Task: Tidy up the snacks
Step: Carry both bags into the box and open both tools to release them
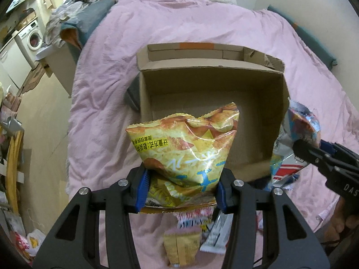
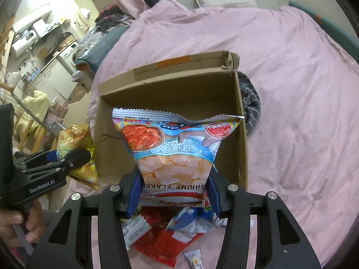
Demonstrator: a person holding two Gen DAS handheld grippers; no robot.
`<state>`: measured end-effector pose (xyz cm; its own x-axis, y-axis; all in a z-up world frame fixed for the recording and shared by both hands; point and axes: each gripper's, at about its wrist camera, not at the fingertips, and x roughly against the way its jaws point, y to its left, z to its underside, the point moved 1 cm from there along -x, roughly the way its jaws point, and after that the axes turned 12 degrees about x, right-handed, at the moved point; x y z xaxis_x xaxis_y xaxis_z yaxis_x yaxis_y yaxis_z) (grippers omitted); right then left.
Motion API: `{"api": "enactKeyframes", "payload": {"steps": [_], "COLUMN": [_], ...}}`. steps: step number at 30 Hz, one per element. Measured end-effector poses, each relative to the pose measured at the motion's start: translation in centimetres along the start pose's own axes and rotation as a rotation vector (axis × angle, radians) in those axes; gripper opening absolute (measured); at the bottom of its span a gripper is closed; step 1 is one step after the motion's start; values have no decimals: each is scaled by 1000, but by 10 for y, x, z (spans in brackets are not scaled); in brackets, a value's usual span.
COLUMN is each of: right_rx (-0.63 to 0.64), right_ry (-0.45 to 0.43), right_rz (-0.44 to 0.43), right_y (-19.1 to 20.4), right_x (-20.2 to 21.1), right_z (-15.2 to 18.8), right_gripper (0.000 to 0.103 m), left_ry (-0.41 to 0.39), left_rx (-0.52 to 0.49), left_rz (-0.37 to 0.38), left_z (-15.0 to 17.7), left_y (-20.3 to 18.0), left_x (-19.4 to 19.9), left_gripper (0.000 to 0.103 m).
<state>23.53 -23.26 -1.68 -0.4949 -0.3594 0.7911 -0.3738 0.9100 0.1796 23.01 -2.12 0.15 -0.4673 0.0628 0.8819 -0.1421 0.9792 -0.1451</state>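
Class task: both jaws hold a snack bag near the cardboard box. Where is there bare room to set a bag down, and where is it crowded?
Free: the cardboard box floor, bordered by its four walls, looks bare. The pink blanket beyond the striped cloth is open too. Crowded: the blanket under both grippers, littered with loose packets, and the near wall, where the yellow chip bag and shrimp flakes bag hang.

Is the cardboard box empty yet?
Looks empty: the cardboard box shows bare floor; both chip bags are still held in front of it.
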Motion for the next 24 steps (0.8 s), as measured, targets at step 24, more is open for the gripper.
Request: {"api": "enactKeyframes", "payload": {"steps": [24], "right_rx": [36], "right_ry": [83], "right_rz": [-7], "right_y": [-12], "right_x": [-70], "right_z": [-5], "right_gripper": [58], "left_ry": [42], "left_rx": [17], "left_rz": [-9], "left_z": [-6], "left_y": [-6], "left_x": [-59], "left_gripper": [54]}}
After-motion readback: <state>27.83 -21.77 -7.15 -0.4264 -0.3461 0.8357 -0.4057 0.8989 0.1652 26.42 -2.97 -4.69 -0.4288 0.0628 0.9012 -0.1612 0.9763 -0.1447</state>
